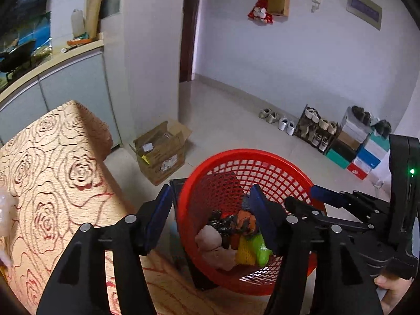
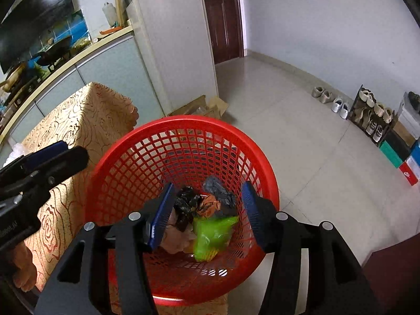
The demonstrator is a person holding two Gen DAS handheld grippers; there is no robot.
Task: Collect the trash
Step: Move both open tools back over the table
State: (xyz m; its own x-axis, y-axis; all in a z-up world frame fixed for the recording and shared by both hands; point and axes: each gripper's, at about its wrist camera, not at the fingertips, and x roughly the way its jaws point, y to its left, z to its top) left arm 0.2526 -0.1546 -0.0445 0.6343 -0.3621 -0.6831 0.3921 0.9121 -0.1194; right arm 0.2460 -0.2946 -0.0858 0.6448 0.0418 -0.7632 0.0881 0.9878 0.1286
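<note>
A red mesh basket point(image 1: 262, 157) point(image 2: 183, 123) stands at the edge of the rose-patterned table point(image 1: 52, 170). It holds a black bag point(image 2: 187, 200), an orange wrapper point(image 2: 210, 206), a green bag point(image 2: 212, 232), beige crumpled paper point(image 1: 210, 239) and a grey scrap point(image 2: 218, 187). My left gripper point(image 1: 210, 191) hangs open over the basket's left rim with nothing between its blue pads point(image 1: 160, 210). My right gripper point(image 2: 208, 186) is open above the trash pile, not touching it, and shows at the right in the left wrist view point(image 1: 309, 199). A crumpled clear plastic piece point(image 1: 5, 210) lies on the table.
An open cardboard box point(image 1: 160, 149) sits on the tiled floor behind the basket. A shoe rack point(image 1: 317, 128) and stacked shoe boxes point(image 1: 362, 147) line the far wall, with loose shoes point(image 1: 278, 120) beside them. A kitchen counter point(image 1: 65, 60) runs along the left. A hand point(image 1: 393, 286) grips the right tool.
</note>
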